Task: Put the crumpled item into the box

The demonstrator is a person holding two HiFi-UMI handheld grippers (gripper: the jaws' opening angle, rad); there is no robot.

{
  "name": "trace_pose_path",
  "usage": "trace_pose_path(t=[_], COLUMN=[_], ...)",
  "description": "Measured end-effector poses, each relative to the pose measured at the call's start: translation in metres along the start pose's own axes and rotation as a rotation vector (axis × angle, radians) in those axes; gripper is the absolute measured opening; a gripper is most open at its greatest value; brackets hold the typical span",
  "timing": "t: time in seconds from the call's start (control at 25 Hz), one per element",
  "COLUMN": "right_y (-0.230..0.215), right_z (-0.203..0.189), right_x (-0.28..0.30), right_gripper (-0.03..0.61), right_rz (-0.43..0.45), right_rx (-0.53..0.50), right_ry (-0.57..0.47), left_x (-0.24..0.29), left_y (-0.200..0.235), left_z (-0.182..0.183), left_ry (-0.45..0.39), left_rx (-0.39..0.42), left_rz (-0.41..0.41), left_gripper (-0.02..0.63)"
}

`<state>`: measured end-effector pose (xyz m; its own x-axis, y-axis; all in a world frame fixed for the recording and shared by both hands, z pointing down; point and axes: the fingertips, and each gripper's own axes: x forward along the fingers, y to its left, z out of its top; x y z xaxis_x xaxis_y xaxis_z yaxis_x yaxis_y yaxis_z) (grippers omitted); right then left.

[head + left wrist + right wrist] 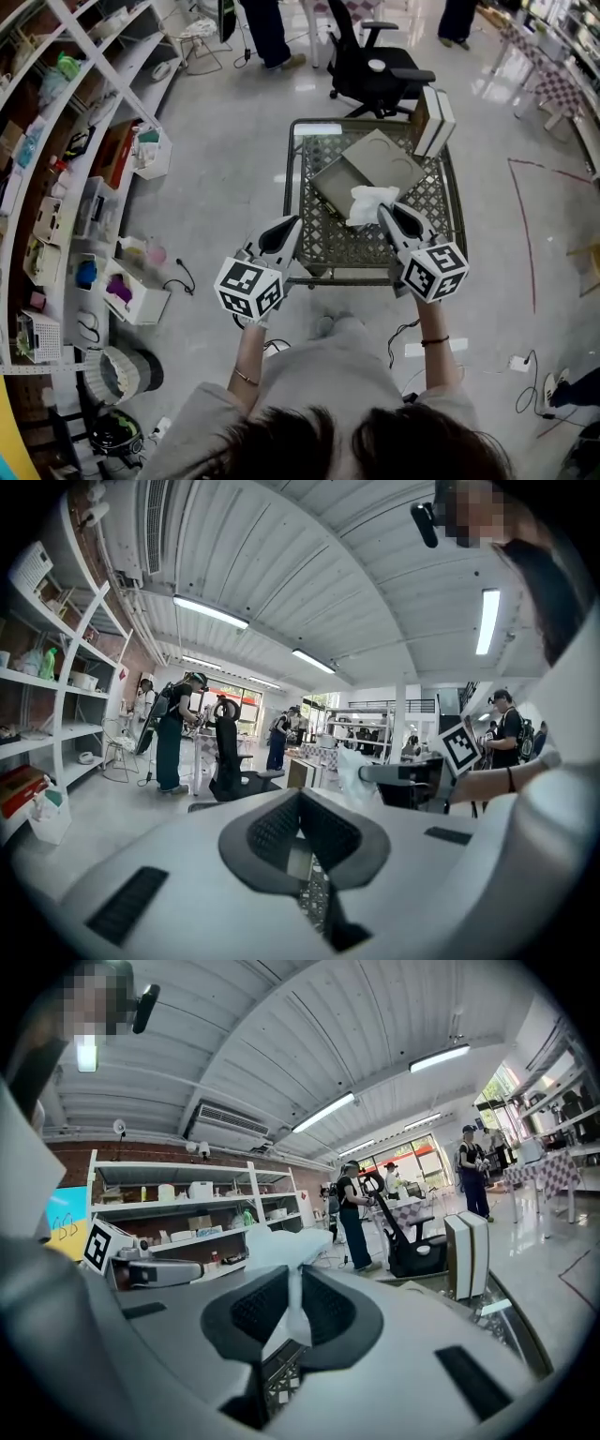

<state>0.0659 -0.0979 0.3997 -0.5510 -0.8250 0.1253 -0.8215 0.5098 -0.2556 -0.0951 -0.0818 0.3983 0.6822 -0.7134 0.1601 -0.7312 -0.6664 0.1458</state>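
Right gripper (384,210) fingers clamp the white crumpled item (368,202); left gripper (294,223) fingers are closed, empty. Carrying step: the box (380,159) lies just beyond the fingertips, so next comes reaching over it and releasing.

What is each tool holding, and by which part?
The right tool pinches the crumpled white item by a thin fold at its edge. The left tool is shut and holds nothing.
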Motion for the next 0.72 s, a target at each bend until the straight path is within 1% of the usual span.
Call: trace_pose_path(t=[0.24, 0.44, 0.72], right_y=[-0.013, -0.027, -0.049], right_z=[-0.01, -0.021, -0.034], right_x=[0.018, 0.044, 0.082], right_gripper=[0.06, 0.06, 0.06], right_rz=[-0.007, -0.004, 0.027], right_rx=[0.034, 0.069, 0.091], right_ry=[0.029, 0.081, 0.153], left_x=[0.013, 0.027, 0.063], left_y=[0.007, 0.024, 0.038], left_z=[-0.012, -0.02, -0.032], left_ry=[0.031, 0.062, 0.112], left_rx=[-0.028, -0.062, -0.093], left_rz=[0.001, 0.017, 0.009], left_gripper=[0.017, 0.017, 0.017])
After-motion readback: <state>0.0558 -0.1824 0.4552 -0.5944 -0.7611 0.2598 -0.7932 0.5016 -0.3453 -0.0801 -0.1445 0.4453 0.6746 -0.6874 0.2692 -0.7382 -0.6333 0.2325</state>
